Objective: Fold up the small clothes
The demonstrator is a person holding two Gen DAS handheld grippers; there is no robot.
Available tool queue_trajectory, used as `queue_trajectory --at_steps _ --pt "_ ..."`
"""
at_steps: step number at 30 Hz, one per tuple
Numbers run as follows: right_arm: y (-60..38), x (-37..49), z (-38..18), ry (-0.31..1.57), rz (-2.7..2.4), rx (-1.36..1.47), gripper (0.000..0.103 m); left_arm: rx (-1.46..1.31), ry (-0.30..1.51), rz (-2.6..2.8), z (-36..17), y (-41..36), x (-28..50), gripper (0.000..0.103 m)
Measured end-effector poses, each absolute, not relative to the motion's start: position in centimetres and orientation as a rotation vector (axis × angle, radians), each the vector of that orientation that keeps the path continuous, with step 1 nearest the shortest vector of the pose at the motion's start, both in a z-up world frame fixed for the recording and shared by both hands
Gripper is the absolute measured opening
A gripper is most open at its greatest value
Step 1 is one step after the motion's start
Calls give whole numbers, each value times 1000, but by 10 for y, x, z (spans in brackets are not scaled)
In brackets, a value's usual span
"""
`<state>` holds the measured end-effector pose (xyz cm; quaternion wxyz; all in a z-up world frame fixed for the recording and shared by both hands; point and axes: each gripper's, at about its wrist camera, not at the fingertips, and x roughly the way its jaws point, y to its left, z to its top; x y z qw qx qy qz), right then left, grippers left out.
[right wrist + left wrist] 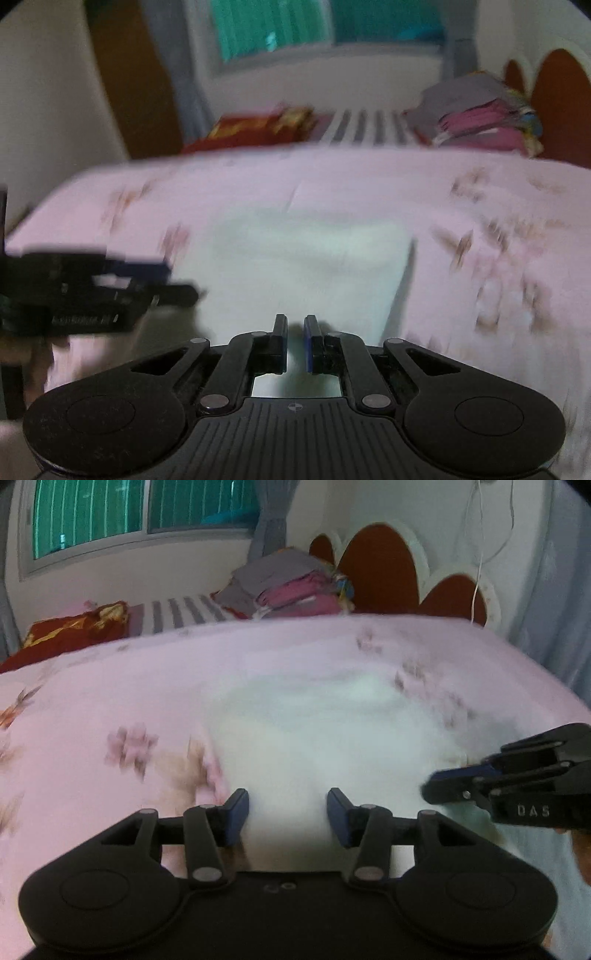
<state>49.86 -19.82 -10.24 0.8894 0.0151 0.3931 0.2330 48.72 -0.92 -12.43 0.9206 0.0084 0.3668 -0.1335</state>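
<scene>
"DAS" is read on the right gripper, whose jaws are nearly pressed together on the white garment. The left gripper is spread above it.

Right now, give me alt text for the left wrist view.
The left gripper hangs open over a white garment on a pink floral bedspread. The right gripper reaches in from the right at the garment's edge. A stack of folded clothes sits by the headboard.
</scene>
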Motion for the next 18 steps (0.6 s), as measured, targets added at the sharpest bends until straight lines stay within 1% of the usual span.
queue_trajectory --at_steps 1,4,6,8,11,12,13,14,15,16,17,18 --pt "-196 491 -109 850 478 12 8 26 769 -255 -126 -12 477 51" --pt "-197 455 -114 871 478 -34 8 39 808 -230 -131 -15 438 60" --pt "-199 429 -113 862 460 -67 8 39 824 -217 -135 -11 418 61" --pt "-206 412 -119 885 455 -56 8 8 831 -207 -138 -3 404 68" --pt "-219 403 -120 888 452 -8 8 -33 830 -180 -127 9 408 85" --pt "-226 405 -113 888 440 37 9 -53 805 -166 -121 14 412 96" --pt "-234 410 -108 871 422 91 17 -73 781 -162 -116 17 418 98" --pt "-241 411 -101 840 408 146 61 -103 757 -167 -110 22 428 97" --pt "-249 420 -97 806 400 206 78 -132 748 -166 -107 26 439 96" --pt "-257 429 -94 774 400 264 82 -166 748 -163 -105 29 451 92" --pt "-262 442 -94 775 394 306 82 -217 754 -166 -105 33 465 91" --pt "-265 457 -96 793 382 340 82 -270 758 -177 -106 36 475 85"
